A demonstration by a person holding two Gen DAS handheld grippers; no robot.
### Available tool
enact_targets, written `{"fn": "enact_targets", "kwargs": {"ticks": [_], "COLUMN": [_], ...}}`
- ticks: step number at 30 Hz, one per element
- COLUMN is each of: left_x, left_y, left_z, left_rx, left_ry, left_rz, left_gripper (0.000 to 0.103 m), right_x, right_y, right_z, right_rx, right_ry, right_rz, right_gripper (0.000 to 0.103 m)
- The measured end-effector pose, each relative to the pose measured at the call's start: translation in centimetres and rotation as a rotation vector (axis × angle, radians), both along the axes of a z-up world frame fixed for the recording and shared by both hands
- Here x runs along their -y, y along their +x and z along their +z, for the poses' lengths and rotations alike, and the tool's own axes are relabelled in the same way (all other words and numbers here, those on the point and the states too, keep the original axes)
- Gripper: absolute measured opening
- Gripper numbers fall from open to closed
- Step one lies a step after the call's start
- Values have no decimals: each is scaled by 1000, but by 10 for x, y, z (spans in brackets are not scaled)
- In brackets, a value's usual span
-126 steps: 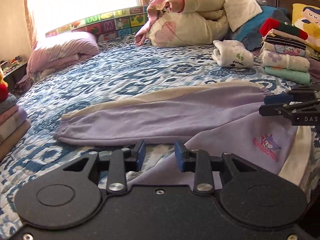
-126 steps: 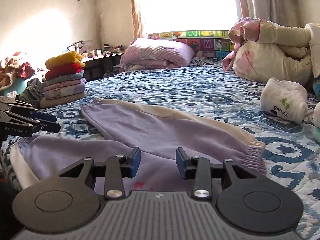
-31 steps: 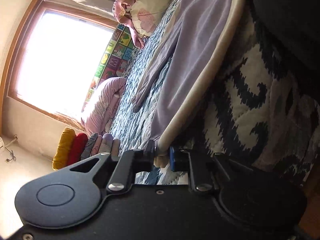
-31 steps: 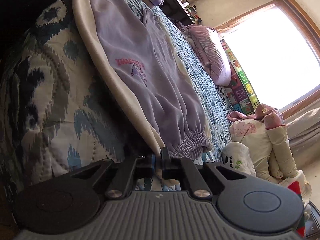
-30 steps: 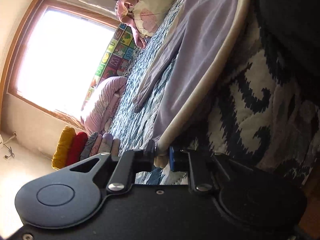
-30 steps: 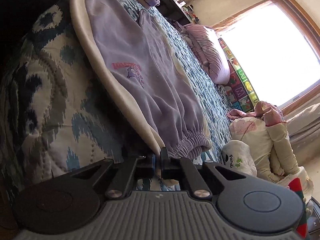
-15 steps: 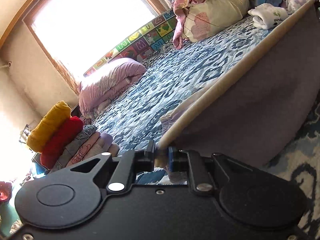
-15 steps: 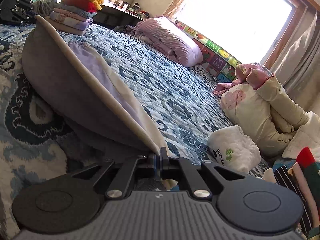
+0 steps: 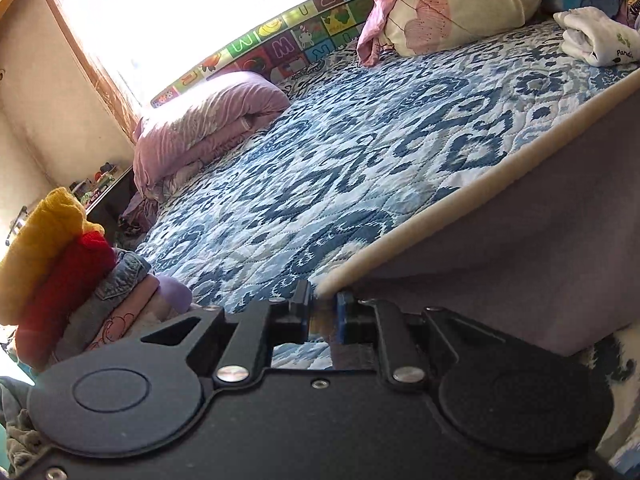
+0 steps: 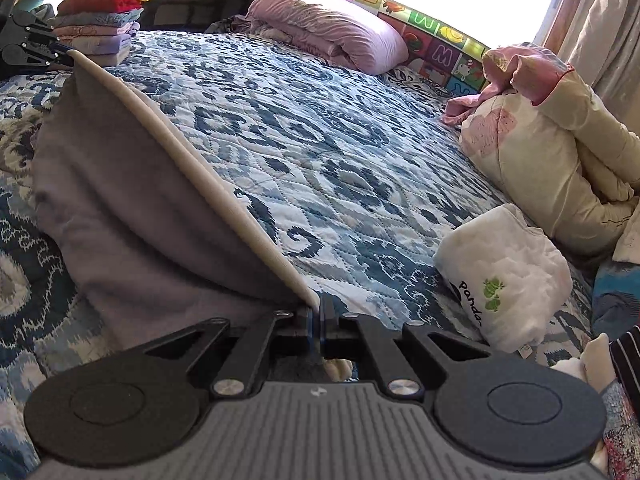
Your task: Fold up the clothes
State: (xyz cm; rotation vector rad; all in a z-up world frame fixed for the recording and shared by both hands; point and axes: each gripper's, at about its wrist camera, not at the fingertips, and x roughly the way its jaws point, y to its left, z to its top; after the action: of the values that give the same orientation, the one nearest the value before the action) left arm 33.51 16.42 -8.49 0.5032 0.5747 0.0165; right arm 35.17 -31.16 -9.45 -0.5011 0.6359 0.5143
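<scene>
While a stack of folded clothes [image 9: 60, 264] topped by a yellow piece and a red one sits at the far left edge of the bed [image 9: 360, 152], the left hand-held gripper [image 9: 323, 312] is clamped narrowly on one end of the cream waistband [image 9: 460, 196] of the purple trousers [image 9: 520, 260], with the band's corner pinched between its blue pads. From that corner the waistband runs taut up and to the right, lifted off the blue-and-white quilt, and the purple cloth hangs below it down to the bed. In the right wrist view the same band [image 10: 192, 160] stretches from the left hand-held gripper [image 10: 60, 54], at the upper left beside the stack [image 10: 100, 12], down to the right hand-held gripper [image 10: 320, 316], whose jaws are pressed fully together on the band's other end. The trousers [image 10: 132, 208] sag between the two, resting on the quilt. Farther right lie a rolled purple duvet [image 10: 332, 32], a white folded garment [image 10: 504, 276] printed with "Panda" just beside the right hand-held gripper, and a cream bundle of bedding [image 10: 560, 152] with pink trim.
</scene>
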Motion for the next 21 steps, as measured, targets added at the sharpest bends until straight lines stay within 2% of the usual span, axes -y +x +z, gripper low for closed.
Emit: {"fn": "enact_targets", "kwargs": {"ticks": [6, 9, 15, 17, 18, 19, 21], "left_x": [-8, -8, -10, -16, -20, -25, -33], "left_y": [37, 55, 87, 94, 95, 97, 87], "left_z": [0, -3, -7, -5, -2, 1, 9], "left_rx": [-95, -148, -233, -222, -194, -167, -98], "left_ry": [-89, -98, -116, -152, -184, -216, -268], "left_rz": [-1, -12, -12, 26, 62, 97, 152], "left_gripper": [11, 11, 13, 26, 45, 49, 49], "right_x": [5, 8, 7, 5, 3, 1, 0], "right_y": [31, 43, 52, 56, 58, 60, 61], "right_z": [1, -3, -17, -20, -21, -23, -25], "right_rx": [-79, -117, -148, -163, -170, -175, -160], "right_ry": [43, 70, 61, 55, 45, 35, 26], "right_rz": [-32, -66, -89, -94, -103, -113, -154], "right_gripper": [4, 4, 4, 5, 6, 7, 21]}}
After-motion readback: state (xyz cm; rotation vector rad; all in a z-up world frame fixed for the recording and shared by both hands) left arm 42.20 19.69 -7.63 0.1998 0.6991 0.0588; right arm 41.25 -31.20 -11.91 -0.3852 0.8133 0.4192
